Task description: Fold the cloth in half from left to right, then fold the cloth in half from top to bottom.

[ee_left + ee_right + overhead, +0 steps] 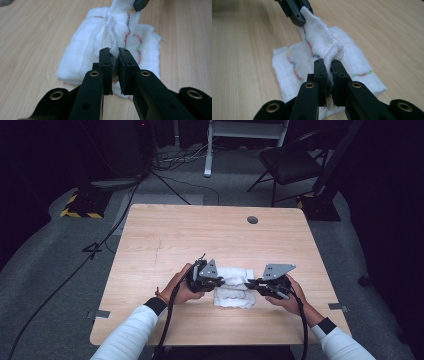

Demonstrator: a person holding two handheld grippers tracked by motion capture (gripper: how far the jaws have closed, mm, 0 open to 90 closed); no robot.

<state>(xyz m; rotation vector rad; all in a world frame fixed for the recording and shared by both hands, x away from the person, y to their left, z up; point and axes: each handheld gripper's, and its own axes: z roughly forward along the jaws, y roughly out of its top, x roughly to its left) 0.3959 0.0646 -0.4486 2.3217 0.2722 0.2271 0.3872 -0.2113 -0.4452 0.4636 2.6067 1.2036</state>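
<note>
I have the left hand-held gripper (218, 283) and the right hand-held gripper (251, 285) both down on the white cloth (234, 290), which lies near the front middle of the bench (165, 235). In the left gripper view the jaws of the left hand-held gripper (114, 56) are nearly together, pinching a raised fold of the cloth (82, 57); the right hand-held gripper (140, 4) clamps the far end of that same fold, at the top edge of the picture, mostly cut off. In the right gripper view the right hand-held gripper (327, 65) is likewise closed on the cloth (287, 72), with the left hand-held gripper (298, 15) gripping the lifted strip farther off. The strip hangs taut between the two grips while the rest of the cloth lies flat on the wood. A zigzag of coloured stitching (293, 65) runs along the hem.

Around the work I see little on the bench: a round cable hole (252, 220) near the far edge, well apart from the cloth. Beyond it stand a folding chair (290, 165), a white frame leg (208, 150), and cables (115, 220) trailing over the grey floor. Nothing stands between the grippers and the cloth.

From above, the grey plates and my hands cover the pinch points, so I judge the grips from the gripper views. The room's back is too dark to make out.
</note>
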